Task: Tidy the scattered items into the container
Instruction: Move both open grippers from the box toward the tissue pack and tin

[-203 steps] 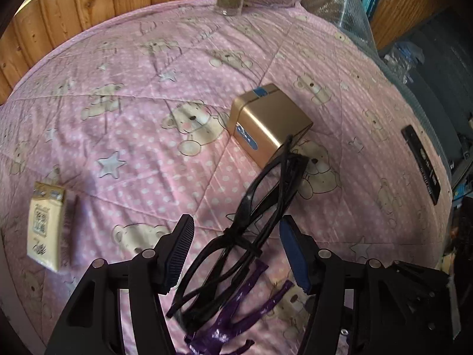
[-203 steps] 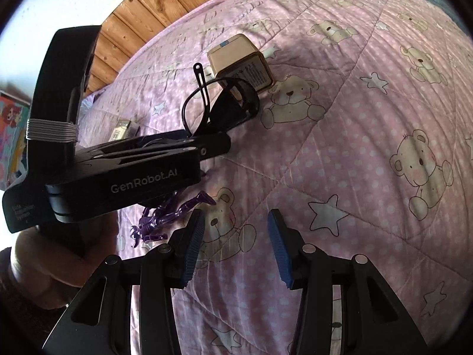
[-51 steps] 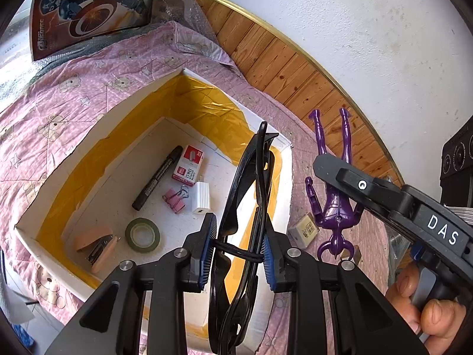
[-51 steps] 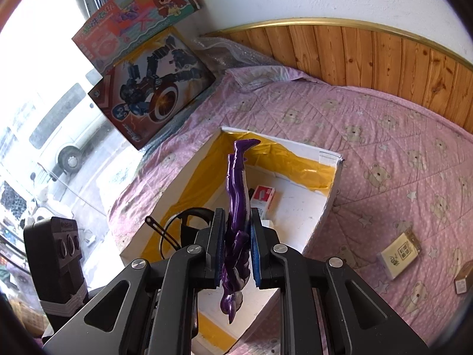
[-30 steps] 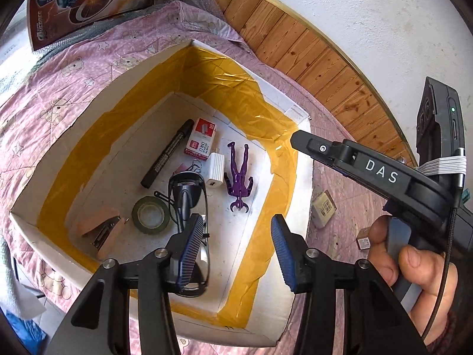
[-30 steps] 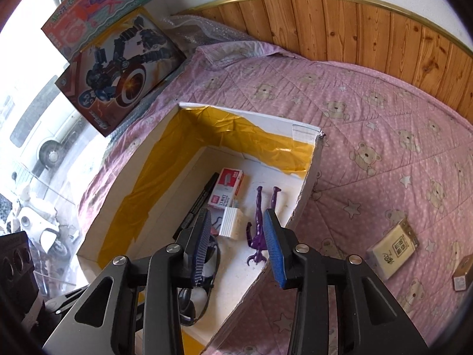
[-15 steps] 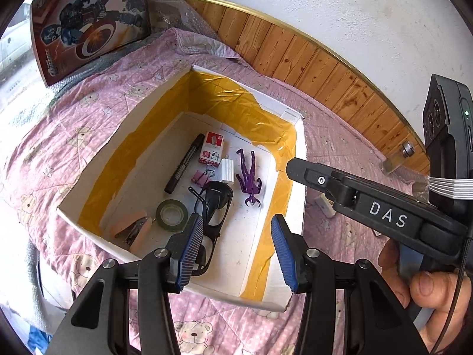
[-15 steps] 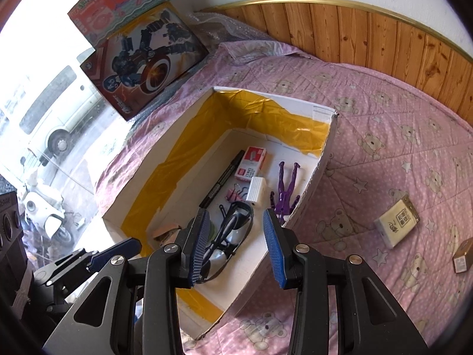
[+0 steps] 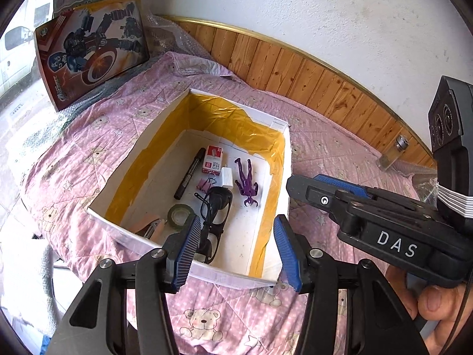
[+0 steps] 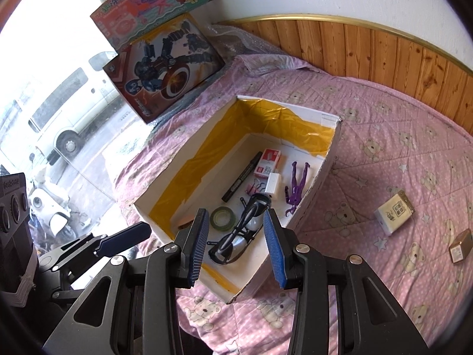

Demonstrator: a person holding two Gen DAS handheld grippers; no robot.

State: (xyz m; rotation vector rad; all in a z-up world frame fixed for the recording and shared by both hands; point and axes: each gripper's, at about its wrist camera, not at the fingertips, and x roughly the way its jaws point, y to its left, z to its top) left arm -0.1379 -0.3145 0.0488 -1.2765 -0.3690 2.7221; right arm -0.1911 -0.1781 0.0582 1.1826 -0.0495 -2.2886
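Observation:
A white box lined with yellow tape sits on the pink bear quilt. Inside it lie black glasses, a purple figure, a black marker, a red-and-white packet, a tape roll and other small items. My left gripper hovers open above the box's near rim, holding nothing. My right gripper is open too, raised over the near corner. A cream packet and a small gold box lie on the quilt to the right.
Two toy boxes lean at the window side beyond the container. A wooden panel wall runs behind the bed, with a small glass jar near it. A hand holds the right gripper's handle.
Both grippers let go of the glasses and the purple figure, which now lie in the box. Since then both open grippers have pulled back and up from the box.

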